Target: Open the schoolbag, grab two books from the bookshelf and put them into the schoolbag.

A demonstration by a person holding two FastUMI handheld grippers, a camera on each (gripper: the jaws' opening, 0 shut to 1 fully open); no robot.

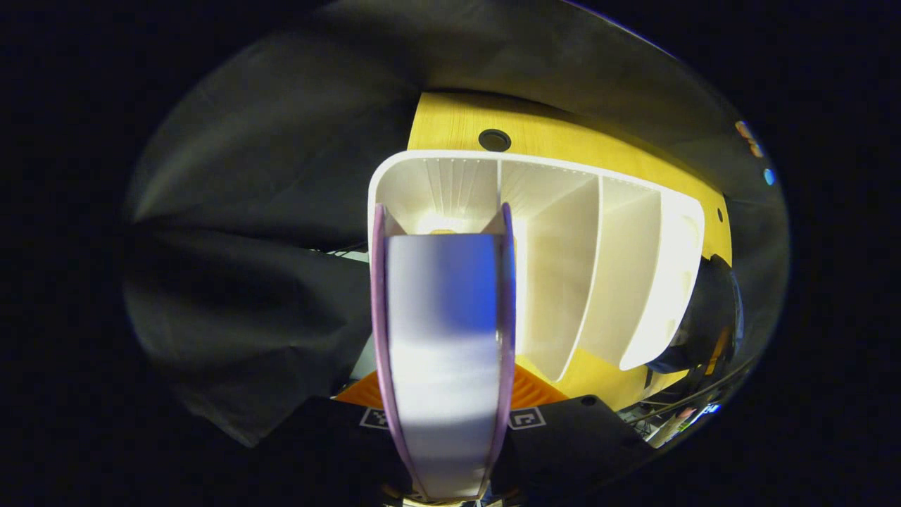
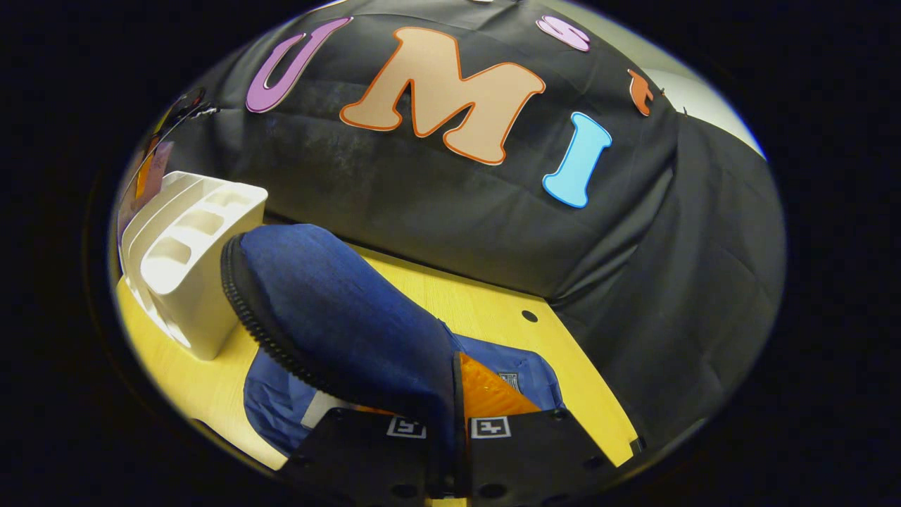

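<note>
A book [image 1: 443,310] with a purple cover stands on edge between the fingers of my left gripper [image 1: 445,394], which is shut on it, its white page edges facing the camera. It is held in front of the leftmost slot of the white bookshelf [image 1: 563,267], whose other slots look empty. In the right gripper view, the blue schoolbag [image 2: 281,401] lies on the yellow table [image 2: 486,310] beside the bookshelf [image 2: 190,282]. My right gripper [image 2: 456,394] is shut on the bag's zippered flap [image 2: 338,317] and holds it raised.
Black cloth walls close in behind the table in both views. The bookshelf stands near the table's back left corner [image 1: 457,127]. A dark object [image 1: 704,317] sits just past the bookshelf's right end. Bare table lies to the right of the bag.
</note>
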